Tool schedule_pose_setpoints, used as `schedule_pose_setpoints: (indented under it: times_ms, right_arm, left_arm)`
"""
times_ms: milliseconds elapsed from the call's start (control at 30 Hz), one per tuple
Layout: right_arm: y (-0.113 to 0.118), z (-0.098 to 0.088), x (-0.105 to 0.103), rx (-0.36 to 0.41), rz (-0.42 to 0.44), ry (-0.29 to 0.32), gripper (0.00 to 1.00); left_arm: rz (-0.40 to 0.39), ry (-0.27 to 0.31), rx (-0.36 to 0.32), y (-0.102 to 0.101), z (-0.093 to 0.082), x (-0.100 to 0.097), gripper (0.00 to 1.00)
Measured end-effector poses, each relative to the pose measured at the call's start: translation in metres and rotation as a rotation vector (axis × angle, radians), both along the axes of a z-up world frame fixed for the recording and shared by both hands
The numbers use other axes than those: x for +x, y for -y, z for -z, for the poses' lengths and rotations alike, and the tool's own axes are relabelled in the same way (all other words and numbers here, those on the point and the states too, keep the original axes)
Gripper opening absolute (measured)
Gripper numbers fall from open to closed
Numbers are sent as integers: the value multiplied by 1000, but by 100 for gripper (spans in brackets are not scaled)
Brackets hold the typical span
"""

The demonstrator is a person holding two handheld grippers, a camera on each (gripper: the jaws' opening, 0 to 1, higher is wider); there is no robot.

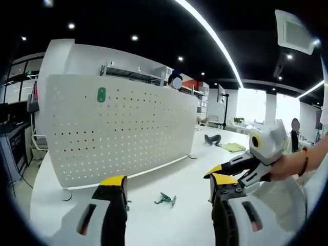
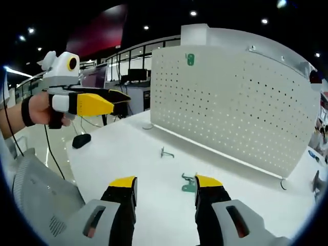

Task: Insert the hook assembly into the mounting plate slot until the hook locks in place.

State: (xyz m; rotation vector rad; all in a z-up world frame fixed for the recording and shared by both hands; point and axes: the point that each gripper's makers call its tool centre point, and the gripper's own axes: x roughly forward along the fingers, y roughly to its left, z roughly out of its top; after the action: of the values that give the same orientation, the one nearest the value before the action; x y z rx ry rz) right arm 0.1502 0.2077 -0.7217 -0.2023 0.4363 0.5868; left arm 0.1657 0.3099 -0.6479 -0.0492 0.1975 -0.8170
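Both our claws are raised above the white table, jaws wide apart and holding nothing. The right claw reaches in level from the right, gripped by our hand. The green hook assembly lies on the table near the pegboard mounting plate.

Bright ceiling strip light, fisheye-warped edges

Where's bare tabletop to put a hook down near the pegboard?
Free: the white table between the small grey hook and the black object at its edge. Also bare along the pegboard foot. Crowded: the right gripper sits beside the green hook.
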Motion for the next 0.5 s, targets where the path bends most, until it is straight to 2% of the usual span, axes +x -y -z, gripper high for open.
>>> schedule_pose_setpoints:
  times_ms: [333, 400, 500]
  right_arm:
    - [3, 16, 12, -11, 35, -35, 48]
    - [5, 20, 15, -13, 48, -50, 48]
    - [6, 26, 20, -20, 61, -62, 48]
  left_arm:
    - [40, 16, 2, 2, 10, -7, 80]
    - [46, -7, -9, 4, 16, -9, 84]
    - [49, -3, 10, 3, 18, -11, 85]
